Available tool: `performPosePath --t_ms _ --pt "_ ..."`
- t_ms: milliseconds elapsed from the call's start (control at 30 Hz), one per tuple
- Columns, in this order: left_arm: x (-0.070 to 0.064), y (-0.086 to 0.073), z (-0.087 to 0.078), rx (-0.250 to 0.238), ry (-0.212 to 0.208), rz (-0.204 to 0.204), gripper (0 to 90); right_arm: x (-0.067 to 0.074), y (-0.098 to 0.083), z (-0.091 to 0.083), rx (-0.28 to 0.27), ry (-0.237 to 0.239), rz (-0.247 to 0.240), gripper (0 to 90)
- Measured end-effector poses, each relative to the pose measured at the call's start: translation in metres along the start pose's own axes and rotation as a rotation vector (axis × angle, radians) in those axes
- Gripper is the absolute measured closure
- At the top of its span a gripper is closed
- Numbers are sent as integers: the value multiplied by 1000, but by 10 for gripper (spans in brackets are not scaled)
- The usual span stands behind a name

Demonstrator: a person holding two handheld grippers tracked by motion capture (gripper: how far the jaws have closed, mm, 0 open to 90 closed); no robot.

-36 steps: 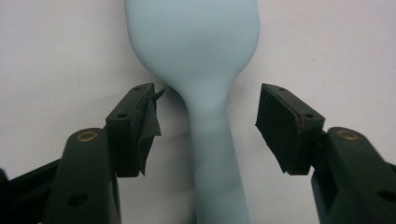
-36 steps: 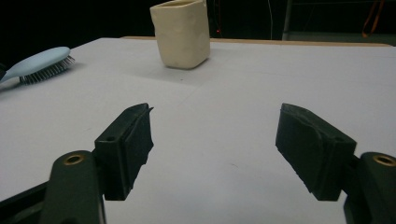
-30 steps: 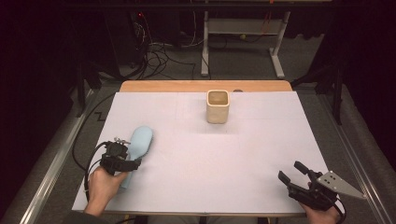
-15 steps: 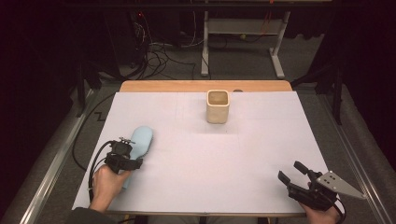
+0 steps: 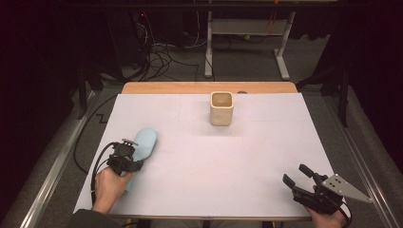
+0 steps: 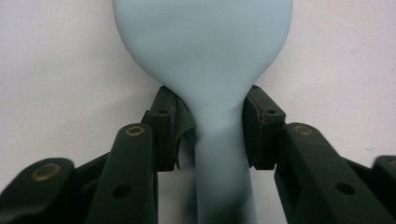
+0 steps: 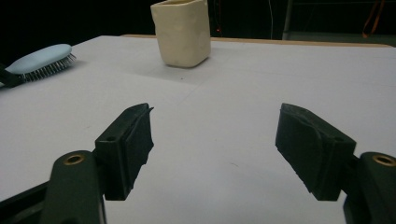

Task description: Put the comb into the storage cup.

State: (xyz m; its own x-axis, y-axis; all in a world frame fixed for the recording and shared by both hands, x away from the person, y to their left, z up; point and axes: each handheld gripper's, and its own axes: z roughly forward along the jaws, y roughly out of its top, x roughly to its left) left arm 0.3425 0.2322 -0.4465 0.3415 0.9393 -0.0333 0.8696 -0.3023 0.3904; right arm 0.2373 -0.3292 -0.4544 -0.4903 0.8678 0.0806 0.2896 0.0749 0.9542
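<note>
A light blue hairbrush (image 5: 145, 142) lies bristles down on the left of the white table cover (image 5: 214, 161). My left gripper (image 5: 129, 153) is at its near end. In the left gripper view my left gripper (image 6: 210, 109) is shut on the narrow neck of the hairbrush (image 6: 205, 46), just below the oval head. My right gripper (image 5: 298, 175) rests open near the front right corner with nothing between its fingers. In the right gripper view the right gripper (image 7: 215, 135) points across bare cover toward the hairbrush (image 7: 39, 58) at far left.
A cream square cup (image 5: 221, 109) stands upright at the back middle, also seen as the cream cup (image 7: 182, 32) ahead of the right gripper. A wooden table edge (image 5: 209, 87) runs behind the cover. Cables and a metal frame lie on the floor beyond.
My left gripper has slid a little forward along the brush handle toward the head. The right gripper and the cup have stayed put.
</note>
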Motion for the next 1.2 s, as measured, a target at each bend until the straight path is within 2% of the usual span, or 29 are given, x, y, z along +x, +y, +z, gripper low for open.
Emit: performPosePath --t_ms 167,600,1200 --pt "-1 -1 0 -14 7 6 680 0 0 0 -1 0 0 280" --pt "-3 -1 0 -36 5 26 691 0 0 0 1 -3 -2 280" --pt "-16 2 -8 -109 -56 74 692 0 0 0 2 -1 0 280"
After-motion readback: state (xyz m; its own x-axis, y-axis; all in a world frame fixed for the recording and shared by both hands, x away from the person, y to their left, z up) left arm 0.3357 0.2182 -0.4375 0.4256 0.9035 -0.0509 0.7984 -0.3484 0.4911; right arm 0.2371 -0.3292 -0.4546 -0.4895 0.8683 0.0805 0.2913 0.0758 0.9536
